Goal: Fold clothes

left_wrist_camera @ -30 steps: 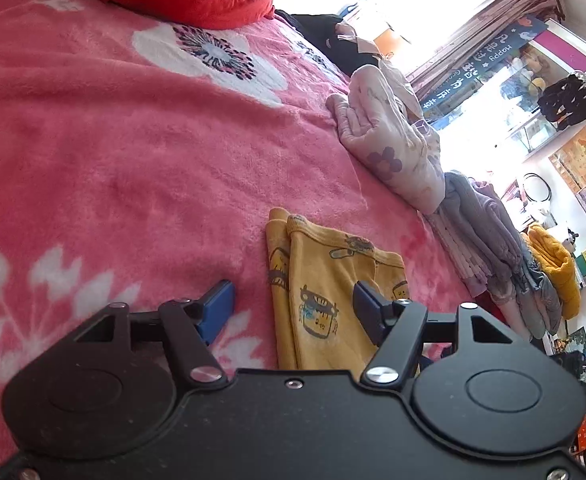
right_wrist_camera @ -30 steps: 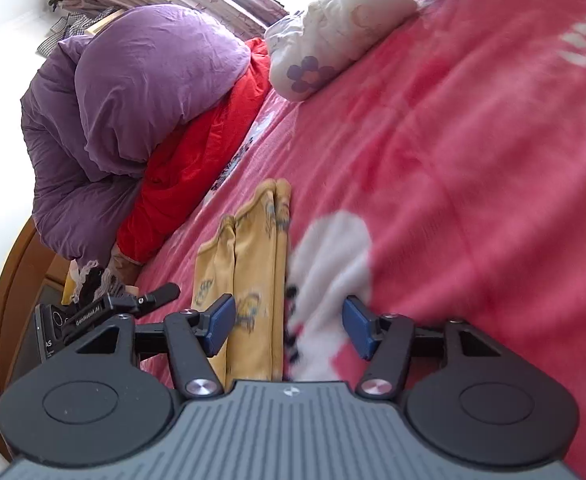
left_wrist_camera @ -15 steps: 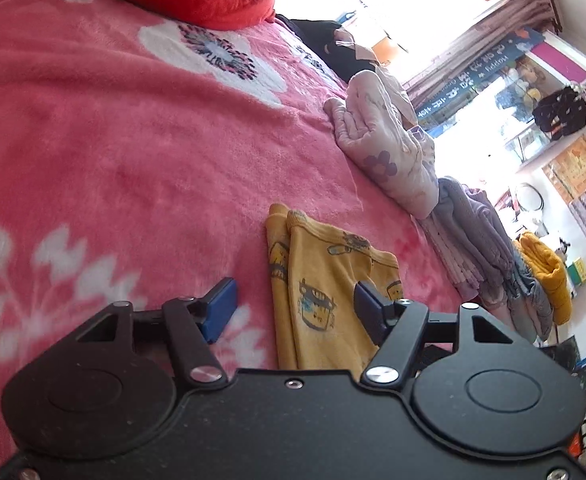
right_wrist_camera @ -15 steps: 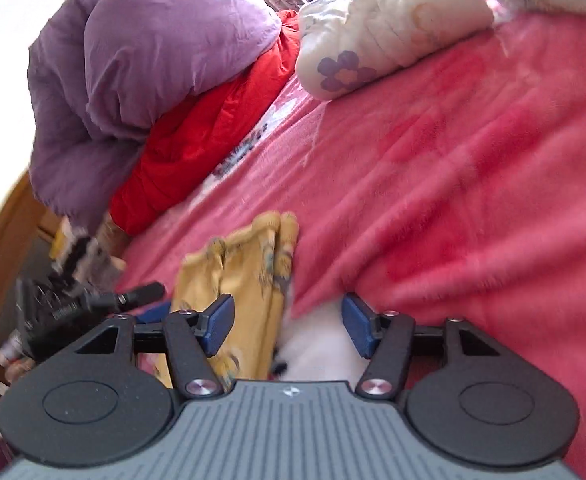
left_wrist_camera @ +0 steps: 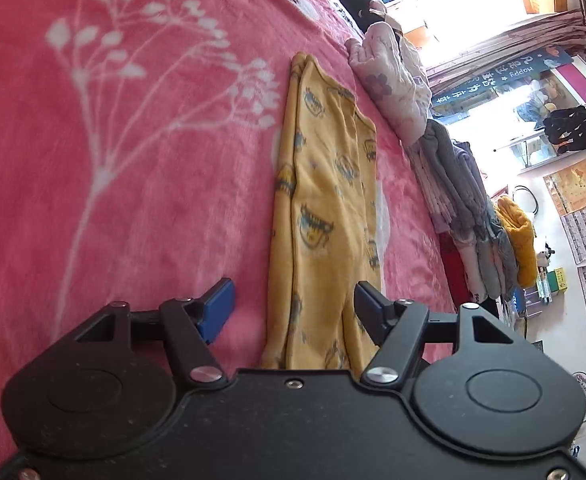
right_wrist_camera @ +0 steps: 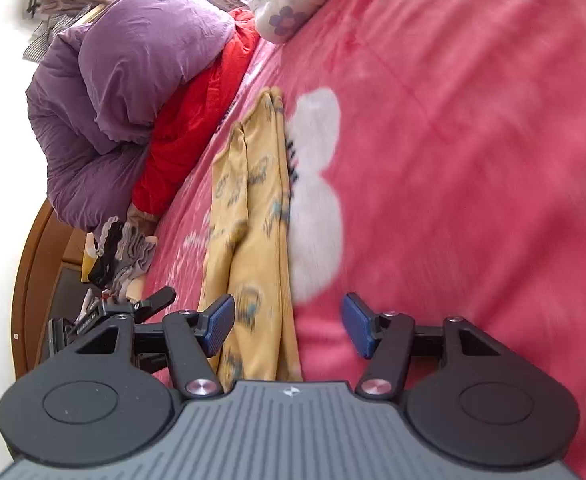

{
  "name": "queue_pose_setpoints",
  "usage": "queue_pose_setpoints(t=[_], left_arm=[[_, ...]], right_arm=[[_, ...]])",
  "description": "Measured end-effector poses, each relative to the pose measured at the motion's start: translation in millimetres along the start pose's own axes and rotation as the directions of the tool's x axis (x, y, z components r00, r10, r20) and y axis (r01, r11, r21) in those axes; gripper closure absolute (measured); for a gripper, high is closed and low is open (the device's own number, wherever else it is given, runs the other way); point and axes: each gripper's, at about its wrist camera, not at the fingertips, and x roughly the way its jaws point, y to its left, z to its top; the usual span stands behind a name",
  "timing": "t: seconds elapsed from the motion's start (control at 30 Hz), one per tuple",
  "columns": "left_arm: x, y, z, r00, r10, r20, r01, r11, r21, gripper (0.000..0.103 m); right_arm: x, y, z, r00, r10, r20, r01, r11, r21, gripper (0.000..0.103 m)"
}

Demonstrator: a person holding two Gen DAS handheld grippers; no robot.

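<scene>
**Both tongs open over the yellow garment**

My left gripper [left_wrist_camera: 293, 308] stands with its jaws apart and nothing pinched between them; the near end of the yellow printed garment [left_wrist_camera: 325, 208] shows in the gap below, but the blue pads [left_wrist_camera: 217, 312] do not press on it. The garment lies folded lengthwise into a long narrow strip on the pink floral blanket [left_wrist_camera: 133, 160], running away from me toward a pale flower-print bundle [left_wrist_camera: 393, 84] at its far end. Beyond that, along the bed's edge, sits a row of grey and lilac clothes [left_wrist_camera: 453, 184].

My right gripper [right_wrist_camera: 287, 322] is also spread wide and empty. From this side the same yellow garment [right_wrist_camera: 253, 208] sits just beside the left pad, stretching away along the blanket [right_wrist_camera: 473, 140]. A purple duvet [right_wrist_camera: 125, 80] is heaped over a red quilt [right_wrist_camera: 197, 120] near the bed's wooden frame [right_wrist_camera: 33, 264].
</scene>
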Motion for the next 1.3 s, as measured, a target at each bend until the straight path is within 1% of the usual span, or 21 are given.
queue_pose_setpoints(t=[0.07,0.13,0.23,0.33,0.5,0.63,0.77,0.8,0.87,0.97,1.03,1.07,1.1,1.13,1.17,1.2,1.23,1.3], left_arm=[[-8.0,5.0,-15.3,1.0,-0.008,-0.019,0.007,1.0,-0.026,0.037],[-15.3,8.4,-29.0,0.999,-0.008,-0.032,0.007,0.999,-0.037,0.037],[-22.6,4.1,-46.5,0.999,0.02,-0.025,-0.02,1.0,0.001,0.037],[-25.9,-0.2,-55.8,0.999,0.041,0.002,-0.041,0.999,0.017,0.037],[-26.5,3.2,-57.9,0.999,0.039,0.03,-0.038,0.999,-0.032,0.039],[-23.0,-1.1,-60.1,0.998,0.058,0.03,-0.058,0.998,-0.011,0.039],[-20.3,-5.0,-61.3,0.998,0.053,0.022,-0.053,0.999,0.003,0.04],[-20.1,-5.5,-61.6,0.998,0.064,0.026,-0.064,0.998,0.007,0.044],[-17.6,-4.1,-60.6,0.997,0.072,0.023,-0.073,0.997,0.003,0.051],[-16.3,-2.9,-60.1,0.997,0.069,0.017,-0.07,0.998,0.002,0.052],[-15.1,-4.2,-60.2,0.997,0.075,0.015,-0.075,0.997,0.008,0.052],[-13.9,-4.5,-60.3,0.996,0.085,0.014,-0.085,0.996,0.009,0.058],[-12.6,-4.7,-60.4,0.995,0.094,0.013,-0.095,0.995,0.011,0.068],[-11.4,-5.0,-60.5,0.994,0.104,0.011,-0.104,0.994,0.012,0.073],[-9.4,-4.0,-59.9,0.994,0.107,0.004,-0.107,0.994,0.008,0.086],[-7.5,-2.9,-59.2,0.994,0.11,-0.004,-0.11,0.994,0.003,0.092],[-6.9,-2.5,-58.8,0.995,0.103,-0.008,-0.103,0.995,0.0,0.093],[-7.6,-3.5,-57.8,0.996,0.084,-0.011,-0.084,0.996,-0.007,0.095]], right_arm=[[-5.7,-4.0,-14.3,1.0,0.019,-0.011,-0.018,0.999,0.045,0.043],[-9.3,-4.8,-25.3,0.999,0.022,-0.025,-0.021,0.998,0.059,0.043],[-12.9,2.5,-38.1,0.999,0.004,-0.035,-0.004,1.0,0.021,0.043],[-17.8,3.5,-48.9,1.0,0.004,-0.024,-0.004,1.0,0.024,0.043],[-19.6,1.6,-56.0,1.0,0.013,0.002,-0.013,0.998,0.06,0.043],[-15.0,1.3,-54.8,1.0,0.009,0.012,-0.01,0.998,0.069,0.043],[-10.3,5.5,-54.1,1.0,-0.002,0.016,0.001,0.999,0.039,0.043],[-9.3,6.7,-54.0,1.0,-0.004,0.019,0.004,1.0,0.031,0.043],[-7.1,9.0,-53.9,1.0,-0.012,0.021,0.012,1.0,0.017,0.048],[-5.6,6.6,-53.7,1.0,-0.012,0.017,0.011,1.0,0.023,0.055],[-4.6,5.6,-53.3,1.0,-0.004,0.011,0.004,1.0,0.027,0.056],[-4.0,6.3,-53.3,1.0,-0.006,0.008,0.006,1.0,0.023,0.057],[-3.4,7.2,-53.4,1.0,-0.009,0.004,0.009,1.0,0.018,0.059],[-2.7,7.8,-53.6,1.0,-0.015,0.001,0.015,1.0,0.015,0.063],[-2.3,7.7,-53.5,1.0,-0.026,-0.002,0.026,1.0,0.016,0.07],[-2.2,6.7,-53.2,0.999,-0.04,-0.004,0.04,0.999,0.019,0.076],[-2.4,4.7,-53.3,0.999,-0.047,-0.005,0.047,0.999,0.028,0.085],[-2.6,2.3,-53.6,1.0,-0.028,-0.008,0.029,0.999,0.046,0.091]])
